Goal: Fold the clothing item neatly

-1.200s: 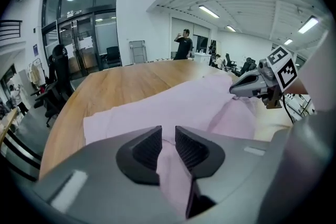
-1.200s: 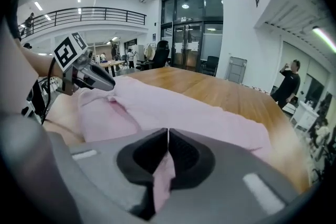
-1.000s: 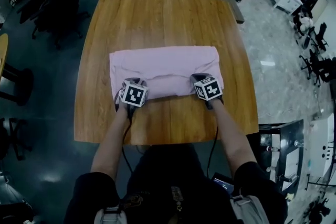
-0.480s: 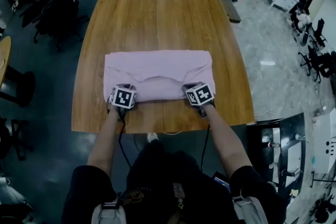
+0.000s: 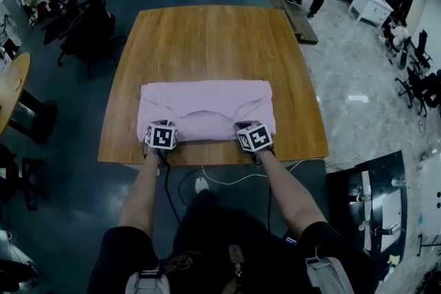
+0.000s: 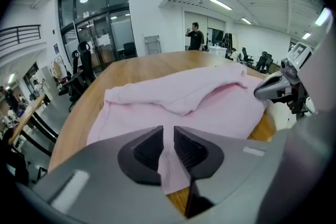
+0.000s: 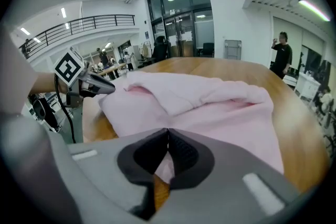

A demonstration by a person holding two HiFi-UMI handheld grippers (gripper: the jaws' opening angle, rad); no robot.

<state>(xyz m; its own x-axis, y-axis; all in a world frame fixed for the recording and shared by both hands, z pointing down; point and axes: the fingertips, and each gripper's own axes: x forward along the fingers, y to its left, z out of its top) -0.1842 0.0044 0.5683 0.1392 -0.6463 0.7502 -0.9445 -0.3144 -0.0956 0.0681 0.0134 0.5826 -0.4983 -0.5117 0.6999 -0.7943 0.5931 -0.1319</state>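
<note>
Left gripper [image 6: 168, 147] jaws have just been closing and pinch the hem of the pink garment [image 5: 207, 103]. Right gripper [image 7: 167, 152] is clamped tight on the same hem. The garment is soft matte fabric folded into a wrinkled rectangle. Its long axis runs left-to-right across the wood-grain surface [image 5: 207, 38], near the surface's front edge.

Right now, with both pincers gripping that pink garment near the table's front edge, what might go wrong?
The pink garment lies close to the near edge of the table; pulled further, its hem could slide off and spoil the fold.
The left gripper has just been closing its jaws on a thin strip of hem, which might slip free; the right gripper is shut on the hem.
The top layer lies loose and rumpled; a tug could bunch it.
</note>
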